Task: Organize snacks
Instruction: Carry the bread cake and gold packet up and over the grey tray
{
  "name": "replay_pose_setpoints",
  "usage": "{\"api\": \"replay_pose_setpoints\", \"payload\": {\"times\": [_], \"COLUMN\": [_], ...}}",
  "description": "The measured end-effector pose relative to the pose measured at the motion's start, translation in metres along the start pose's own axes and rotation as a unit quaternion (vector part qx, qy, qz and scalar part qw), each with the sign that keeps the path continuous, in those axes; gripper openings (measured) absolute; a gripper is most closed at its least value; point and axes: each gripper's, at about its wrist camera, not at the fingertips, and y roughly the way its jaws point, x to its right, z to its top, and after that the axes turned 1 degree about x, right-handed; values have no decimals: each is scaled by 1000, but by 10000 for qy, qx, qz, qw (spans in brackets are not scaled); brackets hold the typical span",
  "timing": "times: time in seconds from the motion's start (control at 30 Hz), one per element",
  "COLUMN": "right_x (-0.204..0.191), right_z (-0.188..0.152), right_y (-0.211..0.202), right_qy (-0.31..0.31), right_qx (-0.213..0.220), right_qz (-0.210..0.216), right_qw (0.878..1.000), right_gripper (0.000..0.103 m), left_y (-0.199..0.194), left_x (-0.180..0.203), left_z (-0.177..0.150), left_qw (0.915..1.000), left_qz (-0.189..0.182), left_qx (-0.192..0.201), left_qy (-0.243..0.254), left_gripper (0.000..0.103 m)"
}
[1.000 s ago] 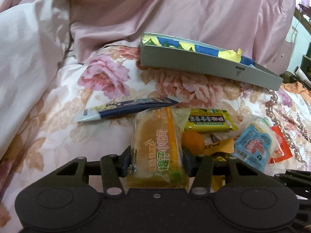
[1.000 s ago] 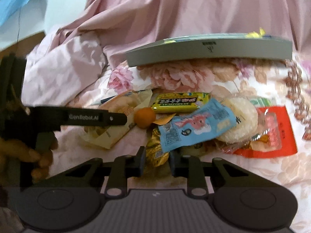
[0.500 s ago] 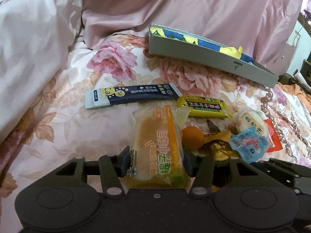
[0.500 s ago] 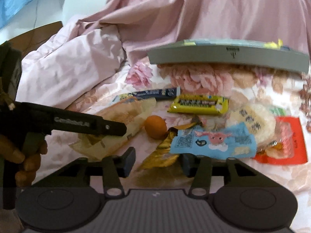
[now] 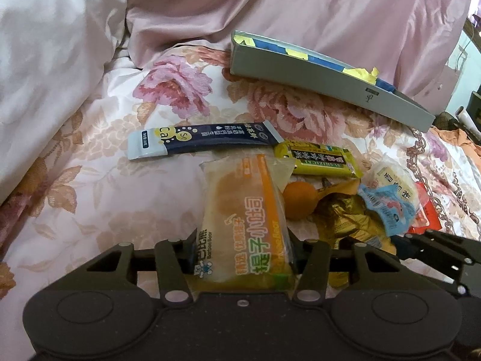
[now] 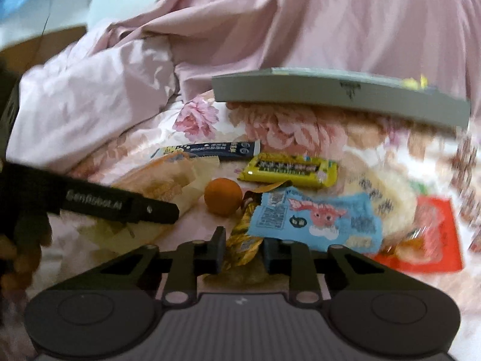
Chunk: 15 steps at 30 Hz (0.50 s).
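Your left hand-held gripper (image 5: 242, 255) grips the bread pack (image 5: 243, 219). Your right hand-held gripper (image 6: 242, 248), jaws closing on the gold wrapper (image 6: 242, 245), may snag the blue packet (image 6: 315, 219) overlapping it.

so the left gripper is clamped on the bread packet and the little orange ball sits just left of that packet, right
Not quite. The left gripper is clamped on the bread packet, but the orange ball sits just right of that packet, beside the gold wrapper. The left wrist view shows it clearly.
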Motion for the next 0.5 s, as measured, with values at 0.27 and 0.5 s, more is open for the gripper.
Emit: {"api": "replay_pose_setpoints", "payload": {"times": [0.27,0.5], "right_x": [-55,-37], "right_z": [-9,-3], "right_y": [-18,1], "right_qy": [-2211,-1445], "right_qx": [160,-115], "right_qz": [-595,-465], "right_qw": [9733,9884], "right_gripper": [7,13], "left_y": [-7,-4], "left_x": [1,2], "left_z": [-3,-4], "left_qw": [10000,10000], "left_qz": [53,56], "left_qx": [-30,6], "left_qy": [11,47], "left_gripper": [53,53]}}
